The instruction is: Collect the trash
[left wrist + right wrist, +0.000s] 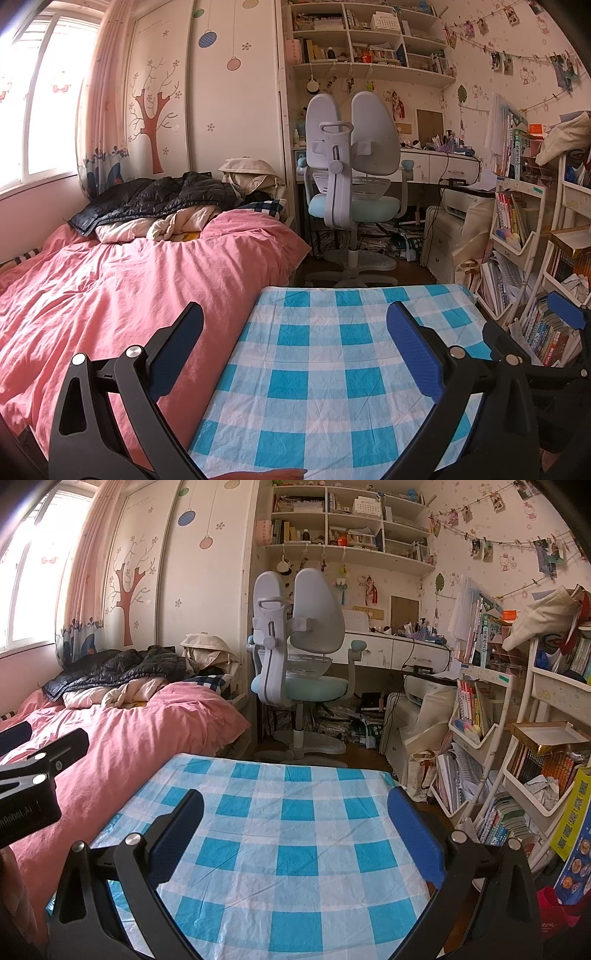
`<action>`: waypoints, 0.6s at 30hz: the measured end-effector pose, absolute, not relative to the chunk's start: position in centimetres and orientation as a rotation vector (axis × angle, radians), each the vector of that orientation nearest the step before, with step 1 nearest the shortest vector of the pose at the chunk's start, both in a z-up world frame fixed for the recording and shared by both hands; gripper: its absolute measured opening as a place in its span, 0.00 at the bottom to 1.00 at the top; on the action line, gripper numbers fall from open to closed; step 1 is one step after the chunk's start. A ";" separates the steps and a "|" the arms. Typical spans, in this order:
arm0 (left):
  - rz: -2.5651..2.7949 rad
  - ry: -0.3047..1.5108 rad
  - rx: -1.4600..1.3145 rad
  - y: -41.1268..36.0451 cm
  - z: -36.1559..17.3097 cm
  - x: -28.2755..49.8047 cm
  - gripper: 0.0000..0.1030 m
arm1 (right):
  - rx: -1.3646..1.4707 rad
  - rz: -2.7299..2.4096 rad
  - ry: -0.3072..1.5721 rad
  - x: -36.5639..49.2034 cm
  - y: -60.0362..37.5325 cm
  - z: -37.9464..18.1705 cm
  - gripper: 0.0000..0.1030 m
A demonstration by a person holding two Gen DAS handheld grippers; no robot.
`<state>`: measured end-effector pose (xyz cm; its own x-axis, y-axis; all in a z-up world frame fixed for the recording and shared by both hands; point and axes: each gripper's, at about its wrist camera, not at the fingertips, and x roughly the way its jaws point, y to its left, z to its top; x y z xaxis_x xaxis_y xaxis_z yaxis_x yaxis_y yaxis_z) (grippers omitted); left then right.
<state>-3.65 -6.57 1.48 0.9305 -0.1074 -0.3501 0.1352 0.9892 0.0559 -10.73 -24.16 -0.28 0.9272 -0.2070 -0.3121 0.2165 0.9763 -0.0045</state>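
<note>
- A bed with a soft, wrinkled pink cover filled the left side; a shiny black quilted jacket and cream bedding lay heaped at its far end.
- A flat surface under a creased blue-and-white checked cloth sat beside the bed, below both grippers; nothing lay on it.
- A grey moulded plastic chair with a split backrest and a pale blue seat stood beyond the cloth, at a white desk.
- White wire racks on the right were crammed with books; a crumpled white paper wad sat in one bin, the only trash-like piece I could make out.
- The left gripper had its blue-padded fingers spread wide and empty.
- The right gripper was likewise spread wide, gripping nothing.
</note>
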 end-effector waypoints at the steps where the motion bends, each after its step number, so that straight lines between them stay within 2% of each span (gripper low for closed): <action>1: -0.125 0.354 0.079 -6.6 1.5 -3.6 0.93 | 0.030 -0.217 0.317 -10.7 -24.1 -0.3 0.93; 18: -0.128 0.361 0.089 -6.8 1.5 -3.6 0.93 | 0.028 -0.215 0.320 -10.6 -24.1 -0.3 0.93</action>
<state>-3.56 -6.80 1.52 0.9276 -0.1092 -0.3573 0.1409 0.9880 0.0637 -10.63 -24.14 -0.28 0.9264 -0.2056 -0.3155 0.2145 0.9767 -0.0066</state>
